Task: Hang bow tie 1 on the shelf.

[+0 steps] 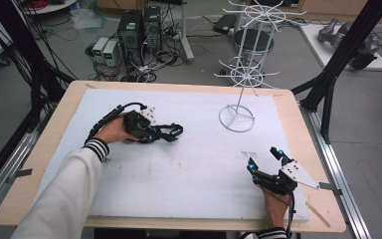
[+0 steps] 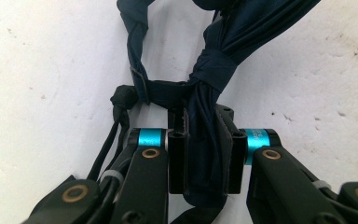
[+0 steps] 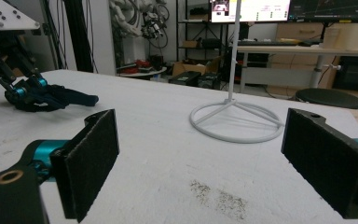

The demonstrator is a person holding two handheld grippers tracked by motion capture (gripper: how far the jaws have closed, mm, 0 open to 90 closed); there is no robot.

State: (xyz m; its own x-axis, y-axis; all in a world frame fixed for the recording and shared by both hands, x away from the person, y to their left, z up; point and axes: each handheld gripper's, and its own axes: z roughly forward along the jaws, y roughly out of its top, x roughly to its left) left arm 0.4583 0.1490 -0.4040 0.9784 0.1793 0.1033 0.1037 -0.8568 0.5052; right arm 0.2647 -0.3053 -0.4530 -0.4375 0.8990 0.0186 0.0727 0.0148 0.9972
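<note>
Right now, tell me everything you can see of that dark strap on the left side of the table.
The dark strap is navy fabric, soft and creased, bunched and knotted where its bands cross, with a small dark buckle or slider on one band. It forms a loop lying on the white sheet at the table's left. The left gripper is shut on a gathered fold of it, which fills the gap between the pads. In the high view it trails rightward from that gripper. Its far end is cut off in the left gripper view.

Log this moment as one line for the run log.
left gripper: shut on dark fabric strap | right gripper: open, empty | white wire rack: standing on white board
</note>
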